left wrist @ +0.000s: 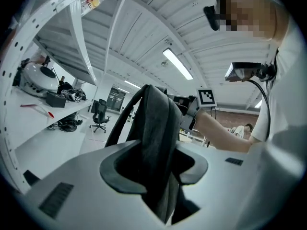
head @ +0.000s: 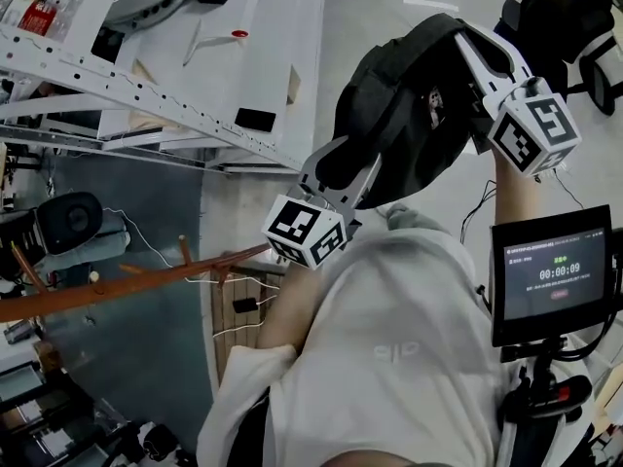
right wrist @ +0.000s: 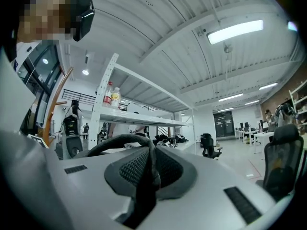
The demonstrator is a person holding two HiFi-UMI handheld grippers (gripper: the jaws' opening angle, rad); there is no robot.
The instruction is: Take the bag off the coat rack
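Holding the dark bag (head: 389, 105) up in the air between both grippers, in front of the person's white shirt (head: 389, 358). Left gripper (head: 341, 163) is clenched on a thick fold of the bag's dark fabric; in the left gripper view the fabric (left wrist: 156, 123) runs straight down through the jaws, pads pressed on both sides. Right gripper (head: 462, 42) is at the bag's upper right edge, clamped on a thin dark strap (right wrist: 120, 140) that loops up out of its jaws. In the head view the bag sits well apart from the wooden coat rack (head: 146, 280), which shows low at the left with bare pegs. White shelving (head: 146, 95) fills the upper left and a small monitor (head: 555, 275) is at the right. An office chair (left wrist: 100, 114) stands on the floor far behind.
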